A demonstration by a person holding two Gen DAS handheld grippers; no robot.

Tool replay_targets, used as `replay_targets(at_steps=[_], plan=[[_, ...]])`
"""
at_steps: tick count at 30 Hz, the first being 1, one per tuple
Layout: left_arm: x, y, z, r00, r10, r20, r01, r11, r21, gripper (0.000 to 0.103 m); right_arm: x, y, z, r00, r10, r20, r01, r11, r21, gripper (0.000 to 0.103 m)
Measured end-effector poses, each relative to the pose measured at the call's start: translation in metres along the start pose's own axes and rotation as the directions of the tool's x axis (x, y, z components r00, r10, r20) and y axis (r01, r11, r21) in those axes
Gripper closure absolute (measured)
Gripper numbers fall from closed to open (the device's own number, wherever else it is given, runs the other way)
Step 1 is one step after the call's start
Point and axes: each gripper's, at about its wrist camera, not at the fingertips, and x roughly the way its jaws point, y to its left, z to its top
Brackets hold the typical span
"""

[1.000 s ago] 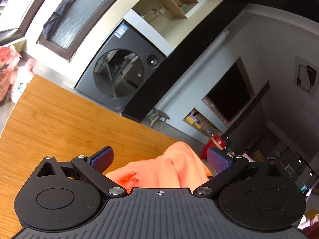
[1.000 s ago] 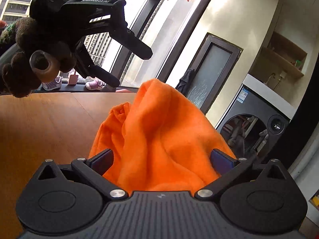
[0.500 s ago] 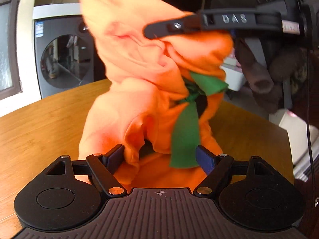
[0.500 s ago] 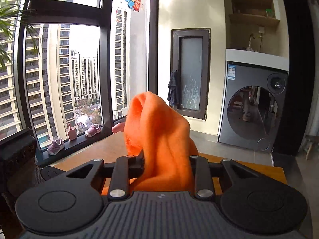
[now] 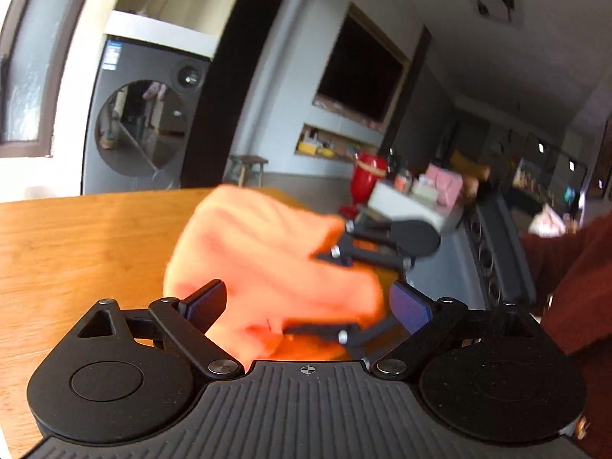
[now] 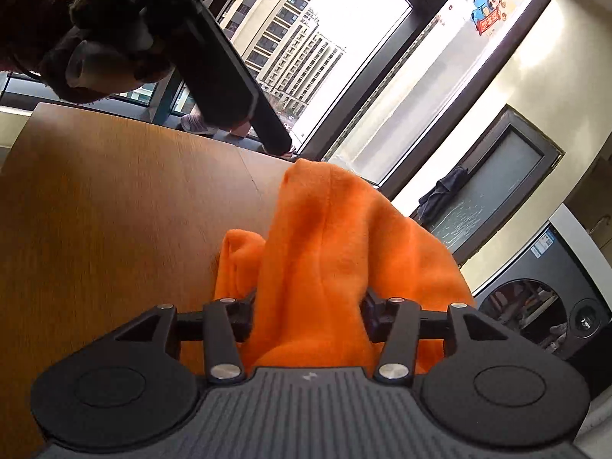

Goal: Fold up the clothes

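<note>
An orange fleece garment (image 6: 329, 252) is bunched up over the wooden table (image 6: 114, 210). My right gripper (image 6: 310, 306) is shut on a fold of it and holds it up. In the left wrist view the garment (image 5: 267, 252) is blurred, and the right gripper's black fingers (image 5: 363, 252) clamp its right side. My left gripper (image 5: 306, 302) is open, its blue pads on either side of the cloth without gripping it. The left gripper's body (image 6: 214, 61) shows at the upper left of the right wrist view, held by a brown-gloved hand.
The wooden table (image 5: 76, 252) runs left and ahead. A grey washing machine (image 5: 145, 126) stands beyond its far edge. Large windows (image 6: 344, 57) lie past the table's other side. A cluttered room with a dark screen (image 5: 363, 76) is on the right.
My right gripper closed on the orange garment half a second ago and still holds it, now tilted lower over the table. My left gripper stayed open and swung around the cloth.
</note>
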Motion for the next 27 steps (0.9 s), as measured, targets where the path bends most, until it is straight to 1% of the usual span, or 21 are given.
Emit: replay_targets(at_steps=[1,2,3,4,5,6,8,9,10,11,12,15,17,18,21,23,25,27], plan=[[-0.008,0.005,0.007,0.999,-0.001,0.046,0.003,0.999,-0.051,0.005,-0.002,0.002,-0.002,1.000,0.008,-0.006,-0.008,1.000,0.001,0.054],[-0.007,0.009,0.014,0.996,-0.014,0.083,0.023,0.995,-0.099,0.005,-0.004,0.005,-0.003,1.000,0.016,-0.011,-0.016,1.000,0.001,0.053],[0.002,0.012,0.021,0.993,-0.042,0.110,0.058,0.988,-0.143,0.005,-0.006,0.007,-0.003,1.000,0.015,-0.014,-0.015,1.000,-0.003,0.053],[0.013,0.015,0.025,0.991,-0.058,0.118,0.078,0.981,-0.176,0.005,-0.008,0.010,-0.004,1.000,0.015,-0.017,-0.015,1.000,-0.008,0.052],[0.027,0.018,0.027,0.992,-0.063,0.107,0.083,0.977,-0.198,0.005,-0.010,0.012,-0.003,1.000,0.015,-0.020,-0.015,1.000,-0.011,0.052],[0.042,0.020,0.028,0.995,-0.053,0.081,0.069,0.975,-0.209,0.005,-0.012,0.009,-0.002,1.000,0.017,-0.021,-0.017,1.000,-0.007,0.051],[0.067,0.025,0.020,1.000,0.008,-0.017,-0.011,0.976,-0.216,0.005,-0.021,0.000,0.002,0.999,0.030,-0.018,-0.030,0.999,0.021,0.048],[0.077,0.029,0.014,0.997,0.032,-0.064,-0.046,0.973,-0.227,0.005,-0.027,-0.007,0.003,0.999,0.041,-0.011,-0.040,0.998,0.047,0.041],[0.081,0.035,0.007,0.995,0.038,-0.089,-0.060,0.967,-0.247,0.005,-0.037,-0.020,0.004,0.998,0.055,0.006,-0.055,0.994,0.099,0.028],[0.081,0.041,0.001,0.995,0.034,-0.096,-0.059,0.961,-0.271,0.005,-0.046,-0.032,0.005,0.998,0.066,0.024,-0.069,0.986,0.150,0.018],[0.081,0.047,-0.005,0.994,0.029,-0.103,-0.058,0.954,-0.294,0.005,-0.055,-0.045,0.005,0.997,0.066,0.048,-0.074,0.977,0.201,0.000],[0.075,0.060,-0.010,0.996,0.010,-0.090,-0.040,0.938,-0.345,0.005,-0.076,-0.087,0.005,0.991,0.058,0.119,-0.097,0.928,0.359,0.000],[0.072,0.065,-0.013,0.997,0.002,-0.084,-0.032,0.930,-0.366,0.005,-0.073,-0.109,-0.001,0.990,0.018,0.136,-0.080,0.885,0.460,0.000],[0.071,0.067,-0.014,0.997,0.001,-0.082,-0.031,0.927,-0.373,0.005,-0.067,-0.117,-0.004,0.991,0.007,0.131,-0.073,0.863,0.499,0.000],[0.072,0.071,-0.016,0.997,0.004,-0.077,-0.034,0.922,-0.386,0.005,-0.028,-0.112,-0.020,0.998,0.065,0.024,-0.068,0.841,0.537,0.000],[0.073,0.071,-0.016,0.997,0.002,-0.077,-0.032,0.920,-0.390,0.005,-0.008,-0.086,-0.034,0.998,0.026,-0.056,0.003,0.887,0.461,0.000],[0.073,0.070,-0.017,0.996,0.015,-0.084,-0.047,0.923,-0.383,0.005,0.011,-0.062,-0.046,0.992,-0.017,-0.129,0.066,0.921,0.385,0.000],[0.072,0.069,-0.018,0.996,0.022,-0.086,-0.053,0.925,-0.377,0.005,0.011,-0.061,-0.041,0.988,-0.020,-0.153,0.079,0.917,0.390,0.000]])
